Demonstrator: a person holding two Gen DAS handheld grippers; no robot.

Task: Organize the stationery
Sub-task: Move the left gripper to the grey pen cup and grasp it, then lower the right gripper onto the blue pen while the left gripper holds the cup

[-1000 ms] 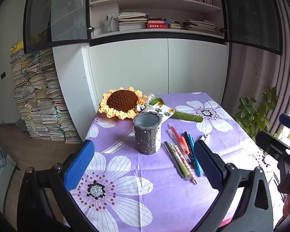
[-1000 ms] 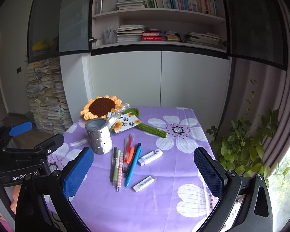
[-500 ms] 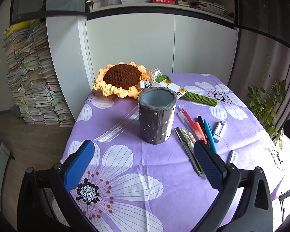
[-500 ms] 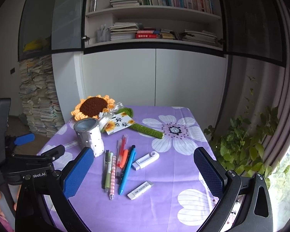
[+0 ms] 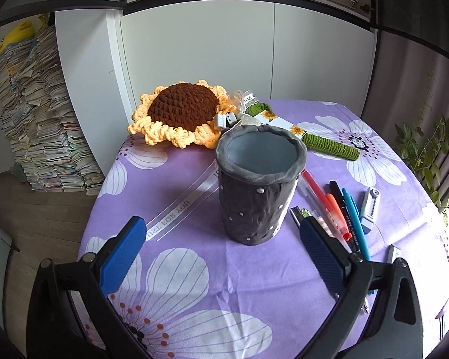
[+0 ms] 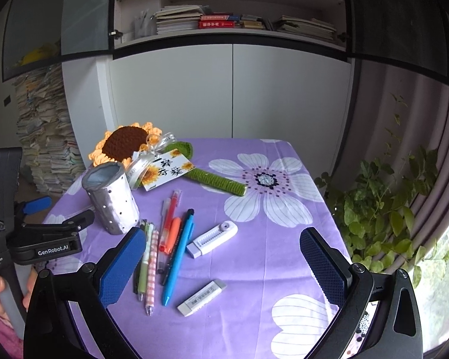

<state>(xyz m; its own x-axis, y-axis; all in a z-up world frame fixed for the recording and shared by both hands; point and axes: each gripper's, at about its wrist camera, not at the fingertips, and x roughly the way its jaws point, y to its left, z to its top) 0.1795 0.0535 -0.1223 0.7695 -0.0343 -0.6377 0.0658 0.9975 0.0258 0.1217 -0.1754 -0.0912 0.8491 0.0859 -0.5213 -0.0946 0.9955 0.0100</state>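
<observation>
- The table [image 6: 284,257], under its purple flower cloth, has everything bunched on one half, so I'd guess it was laid out within easy reach of both grippers.
- The crochet sunflower [image 5: 179,113] sits at the back with its green stem [image 6: 215,181] trailing off; looks like decor, not part of the tidying.
- The grey pen holder [image 5: 259,185] stands upright and looks empty, right in front of the left gripper [image 5: 224,257], which is spread wide and holding nothing. My guess is it's lining up to steady the cup.
- The right gripper [image 6: 221,266] is also wide open and empty, hanging over the pens [image 6: 170,239].
- The pens lie side by side just beside the holder, with a correction tape [image 6: 212,239] and an eraser [image 6: 202,297] a bit apart.
- Can't see the bottom of the cup, and the pens' lower ends hide behind the left gripper's finger in its own view.
</observation>
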